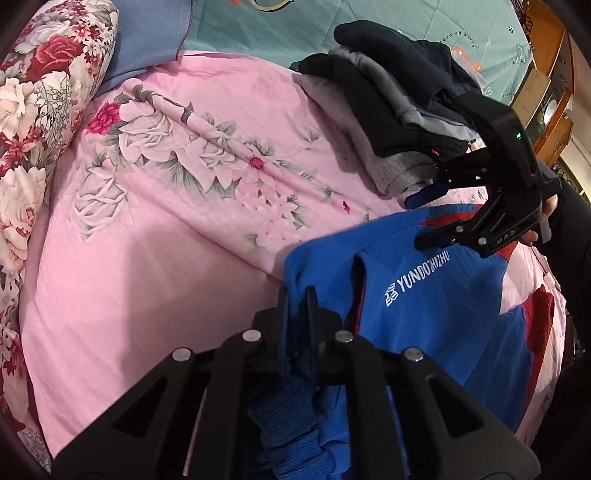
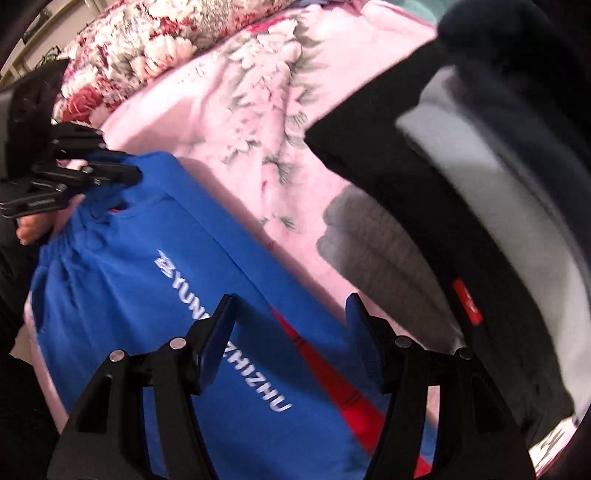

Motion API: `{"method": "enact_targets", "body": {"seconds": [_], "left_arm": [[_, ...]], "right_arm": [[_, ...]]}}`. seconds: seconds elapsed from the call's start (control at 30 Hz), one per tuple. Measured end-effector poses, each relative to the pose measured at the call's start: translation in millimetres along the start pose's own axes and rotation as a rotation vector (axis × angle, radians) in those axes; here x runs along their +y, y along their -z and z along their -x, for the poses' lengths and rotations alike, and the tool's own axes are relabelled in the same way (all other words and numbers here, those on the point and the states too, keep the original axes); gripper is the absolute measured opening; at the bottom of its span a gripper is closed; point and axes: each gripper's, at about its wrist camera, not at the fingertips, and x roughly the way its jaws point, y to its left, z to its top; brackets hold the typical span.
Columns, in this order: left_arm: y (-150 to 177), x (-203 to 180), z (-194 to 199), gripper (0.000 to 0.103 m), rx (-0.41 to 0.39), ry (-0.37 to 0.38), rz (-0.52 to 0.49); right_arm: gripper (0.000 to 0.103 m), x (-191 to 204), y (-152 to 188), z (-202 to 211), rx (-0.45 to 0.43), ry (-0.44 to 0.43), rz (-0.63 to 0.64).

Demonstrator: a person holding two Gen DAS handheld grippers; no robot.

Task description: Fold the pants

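— What have the fingers got?

— My left gripper (image 1: 297, 295) is pinched tight on the ribbed edge of the blue pants (image 1: 424, 295). My right gripper (image 2: 291, 325) is spread wide over the white lettering, holding nothing.

— Anything crowding them?

— A stack of folded dark and grey clothes (image 1: 399, 110) just beyond the pants, far right.

— And underneath?

— A pink floral sheet (image 1: 147, 240); a rose-print quilt (image 1: 33, 122) rolled along its left, teal bedding (image 1: 295, 29) at the far end.

L wrist: close over bed, faces right | R wrist: faces left | shared: blue pants (image 1: 436, 295) (image 2: 155, 295)
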Motion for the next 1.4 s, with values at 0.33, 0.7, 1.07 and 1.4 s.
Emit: {"method": "enact_targets", "body": {"seconds": [0.33,0.7,1.07,1.4], "left_arm": [[-11,15,-8,0.008,-0.021,-0.080,0.103],[-10,-10,31,0.007,-0.079,-0.136,0.037],[105,-80,118,0.007,-0.078,-0.154,-0.049],[171,-69,104,0.019,0.007,-0.140,0.007]], "right_arm": [[0.008,23,-10,25,-0.171,0.142,0.056],[0.008,42,2,68,-0.219,0.134,-0.005],[0.008,190,120,112,-0.271,0.031,0.020],[0.009,246,161,28,-0.158,0.021,-0.037]]}}
